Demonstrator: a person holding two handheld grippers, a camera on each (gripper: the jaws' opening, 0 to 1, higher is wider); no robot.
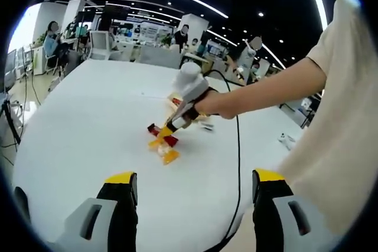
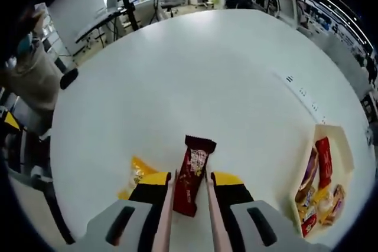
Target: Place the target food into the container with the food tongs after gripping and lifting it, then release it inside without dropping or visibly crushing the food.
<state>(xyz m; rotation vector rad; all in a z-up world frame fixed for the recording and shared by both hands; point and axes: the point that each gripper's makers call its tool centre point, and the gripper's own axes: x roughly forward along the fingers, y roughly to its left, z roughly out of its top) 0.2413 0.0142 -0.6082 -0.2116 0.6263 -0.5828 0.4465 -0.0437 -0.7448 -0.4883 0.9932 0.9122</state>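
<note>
A red snack packet (image 2: 191, 175) is being straddled by a pair of pale food tongs (image 2: 167, 216), whose two arms are lying along either side of it on the white table (image 2: 195, 75); the packet is apparently still resting on the table surface, so gripping seems to be under way while lifting is not yet done. The tongs are being carried between the jaws of the right hand-held gripper (image 2: 189, 188), which are being held narrowly apart and closed against the tong arms. A yellow packet (image 2: 137, 172) is lying just beside the red one, at its left in the right gripper view. The container (image 2: 345, 149), a pale open box already holding several wrapped snacks, is sitting well apart toward the table edge, so lifting, carrying and releasing inside it are all being left to do. In the left gripper view, the right hand-held gripper (image 1: 168, 127) is being seen from across the table, held by a person's hand (image 1: 214, 103) over the packets. The left hand-held gripper (image 1: 195, 182) is being held wide open, with nothing between its jaws.
</note>
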